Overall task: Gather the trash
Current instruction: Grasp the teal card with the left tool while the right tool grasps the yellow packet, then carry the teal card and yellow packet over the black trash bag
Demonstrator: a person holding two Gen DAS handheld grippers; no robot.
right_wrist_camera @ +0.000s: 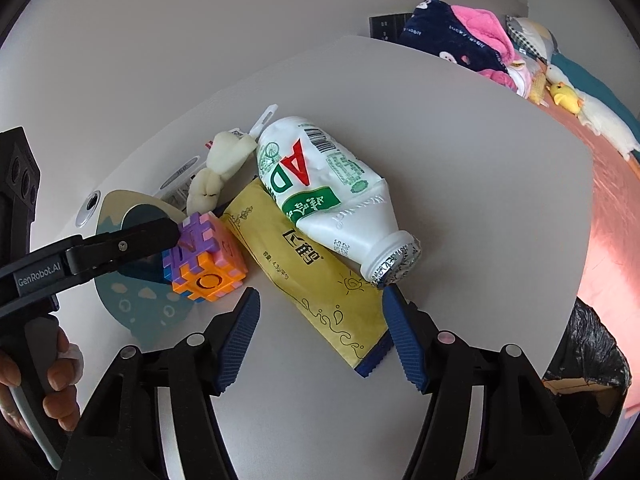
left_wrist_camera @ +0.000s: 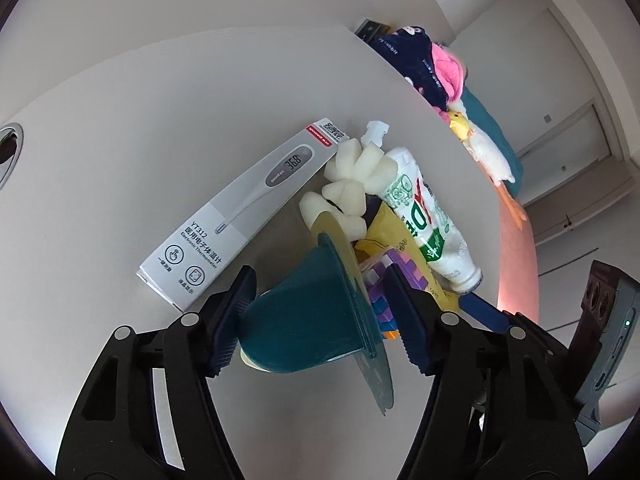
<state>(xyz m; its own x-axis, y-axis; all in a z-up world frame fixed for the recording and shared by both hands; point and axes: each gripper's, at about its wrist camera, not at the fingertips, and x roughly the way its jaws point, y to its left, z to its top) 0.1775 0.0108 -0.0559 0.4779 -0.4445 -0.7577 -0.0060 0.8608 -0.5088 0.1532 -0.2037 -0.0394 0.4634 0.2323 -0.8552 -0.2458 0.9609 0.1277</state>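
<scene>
Teal jelly cup [left_wrist_camera: 304, 312], light and crushable, sits pinched across its body in my left gripper [left_wrist_camera: 320, 320]; my right gripper [right_wrist_camera: 324, 336] hangs spread over the limp yellow sachet [right_wrist_camera: 316, 276], near table [right_wrist_camera: 480, 200] edge

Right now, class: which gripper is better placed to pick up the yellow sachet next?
Right. The right gripper is open, straddling the yellow sachet, while the left gripper brackets the teal cup.

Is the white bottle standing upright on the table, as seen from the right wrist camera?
No, the white bottle lies on its side, partly on the yellow packet.
</scene>
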